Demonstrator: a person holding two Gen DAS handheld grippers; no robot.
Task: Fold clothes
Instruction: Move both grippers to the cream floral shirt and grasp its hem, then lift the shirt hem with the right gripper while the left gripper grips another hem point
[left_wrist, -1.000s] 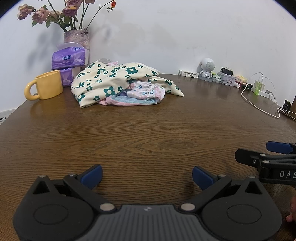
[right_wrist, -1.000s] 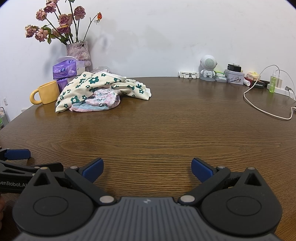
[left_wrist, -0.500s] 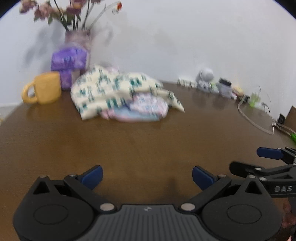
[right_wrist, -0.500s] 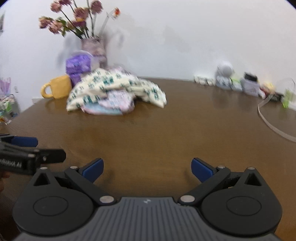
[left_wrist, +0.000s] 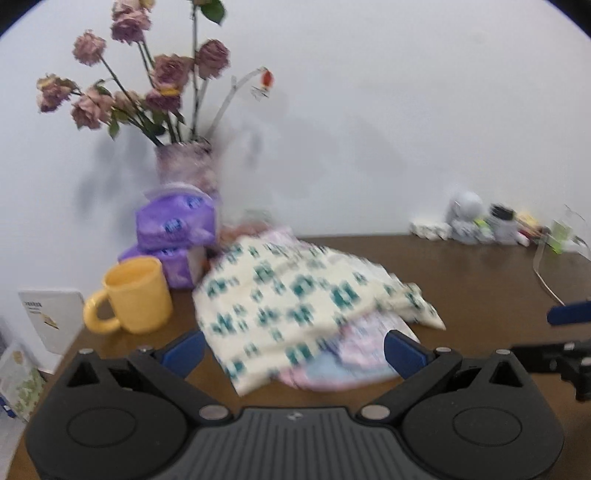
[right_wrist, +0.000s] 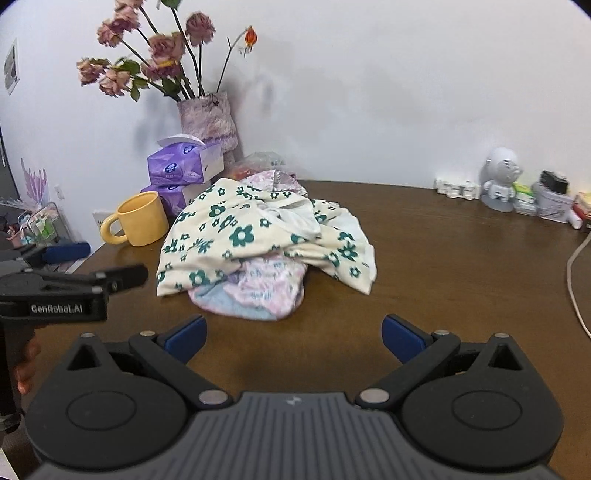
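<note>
Clothes (right_wrist: 258, 240) lie heaped near the desk's (right_wrist: 461, 280) back-left corner, a cream floral piece (left_wrist: 295, 295) draped over a pink one (right_wrist: 269, 284) and a pale blue one (right_wrist: 236, 306); a second ago this pile sat well off across bare wood, and now it fills the middle of both views; both tools have closed in on it. Left gripper (left_wrist: 293, 350) has its fingers spread, the floral cloth's near edge showing between them, though blur hides whether anything touches; right gripper (right_wrist: 293, 334) is likewise spread and empty, just short of the pile. Folding has not begun; likely the next thing is to pull one garment free.

Mug (right_wrist: 142, 218) stands just left of the heap, tissue packs (right_wrist: 184, 162) and vase (right_wrist: 208, 118) behind it, near enough to catch a dragged sleeve; a cable (right_wrist: 576, 273) trails along the right edge, gadgets (right_wrist: 502, 181) line the back edge, well apart from the clothes.
</note>
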